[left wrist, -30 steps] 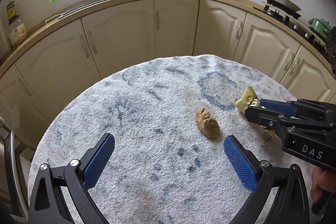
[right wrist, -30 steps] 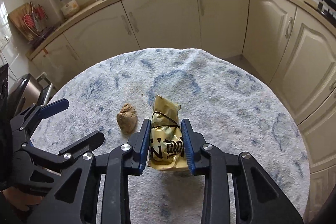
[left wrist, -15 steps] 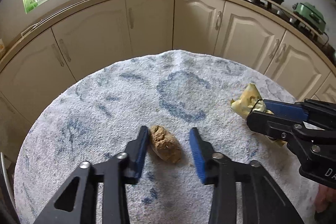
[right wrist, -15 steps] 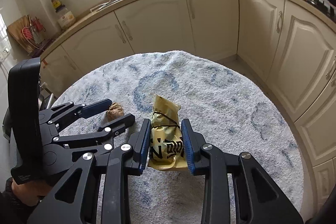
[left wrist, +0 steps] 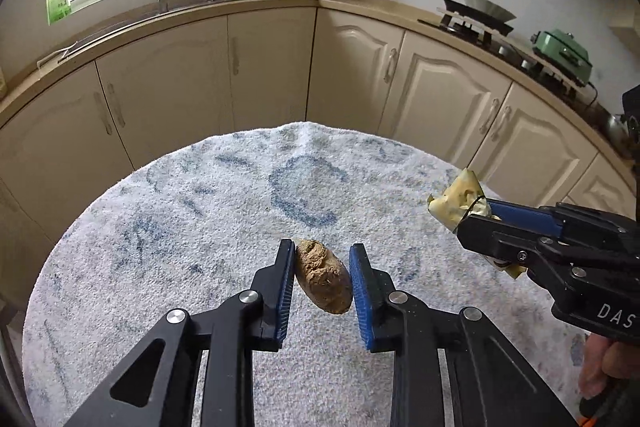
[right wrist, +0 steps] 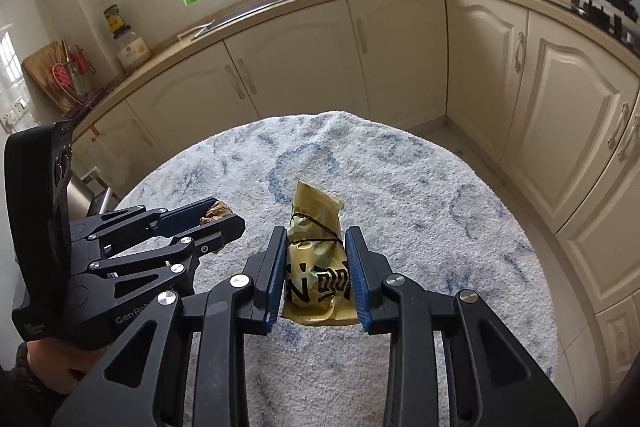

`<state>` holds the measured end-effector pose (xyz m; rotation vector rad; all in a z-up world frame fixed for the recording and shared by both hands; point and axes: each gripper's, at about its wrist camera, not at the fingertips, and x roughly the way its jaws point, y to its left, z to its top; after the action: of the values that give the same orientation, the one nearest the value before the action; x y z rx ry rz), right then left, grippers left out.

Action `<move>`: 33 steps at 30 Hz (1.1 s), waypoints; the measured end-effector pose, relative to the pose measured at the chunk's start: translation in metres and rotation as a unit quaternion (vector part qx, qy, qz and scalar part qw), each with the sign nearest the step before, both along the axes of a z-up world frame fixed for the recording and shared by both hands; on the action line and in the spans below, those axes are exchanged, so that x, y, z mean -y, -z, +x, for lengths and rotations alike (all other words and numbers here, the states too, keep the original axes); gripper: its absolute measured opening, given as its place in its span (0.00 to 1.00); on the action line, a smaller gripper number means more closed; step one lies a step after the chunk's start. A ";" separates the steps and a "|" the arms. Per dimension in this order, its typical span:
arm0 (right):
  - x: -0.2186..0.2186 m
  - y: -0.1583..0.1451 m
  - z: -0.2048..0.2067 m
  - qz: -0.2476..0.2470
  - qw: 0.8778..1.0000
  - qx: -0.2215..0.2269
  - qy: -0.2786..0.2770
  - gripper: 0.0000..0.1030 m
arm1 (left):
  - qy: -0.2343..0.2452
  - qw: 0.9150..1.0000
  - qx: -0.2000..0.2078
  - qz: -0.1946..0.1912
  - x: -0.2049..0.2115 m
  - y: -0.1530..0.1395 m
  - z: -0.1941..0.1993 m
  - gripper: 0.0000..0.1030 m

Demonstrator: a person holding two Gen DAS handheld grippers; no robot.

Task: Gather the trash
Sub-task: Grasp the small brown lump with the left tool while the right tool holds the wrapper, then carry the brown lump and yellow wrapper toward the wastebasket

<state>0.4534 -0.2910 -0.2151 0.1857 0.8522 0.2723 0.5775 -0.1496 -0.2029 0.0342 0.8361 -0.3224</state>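
Left gripper (left wrist: 322, 277): blue pads pinch a brown crumpled wad (left wrist: 323, 281), apparently lifted just off the middle of the round blue-white tablecloth (left wrist: 200, 211), though the gap is hard to judge. Right gripper (right wrist: 316, 273): clamped on a yellow snack wrapper (right wrist: 318, 259), raised over the cloth's centre. Both tools slope downward, side by side, hands behind them. Pick-up step looks done for both pieces; next move calls for carrying them to a bin, none in view.

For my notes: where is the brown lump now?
In the left wrist view, the brown lump sits low centre, clamped in the left claw, above the rug.
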 end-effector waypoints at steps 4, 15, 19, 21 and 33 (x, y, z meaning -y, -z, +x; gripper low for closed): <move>0.008 -0.020 -0.025 0.003 1.000 0.024 0.008 0.29 | 0.004 1.000 0.021 -0.012 0.000 -0.022 -0.027 0.23; 0.071 -0.078 -0.130 0.012 0.993 0.099 0.063 0.29 | 0.064 0.993 0.091 -0.048 0.050 -0.083 -0.114 0.23; 0.108 -0.092 -0.174 0.006 0.988 0.117 0.099 0.29 | 0.099 0.988 0.101 -0.058 0.080 -0.098 -0.139 0.23; 0.128 -0.096 -0.192 0.002 0.985 0.122 0.122 0.29 | 0.119 0.986 0.104 -0.060 0.100 -0.101 -0.148 0.23; 0.258 -0.057 -0.282 0.003 0.961 0.087 0.264 0.29 | 0.247 0.967 0.048 -0.049 0.260 -0.072 -0.173 0.23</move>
<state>0.1717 -0.5494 -0.1580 0.3807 0.5990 -0.2069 0.4048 -0.4100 -0.1307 0.1665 0.7076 -0.8245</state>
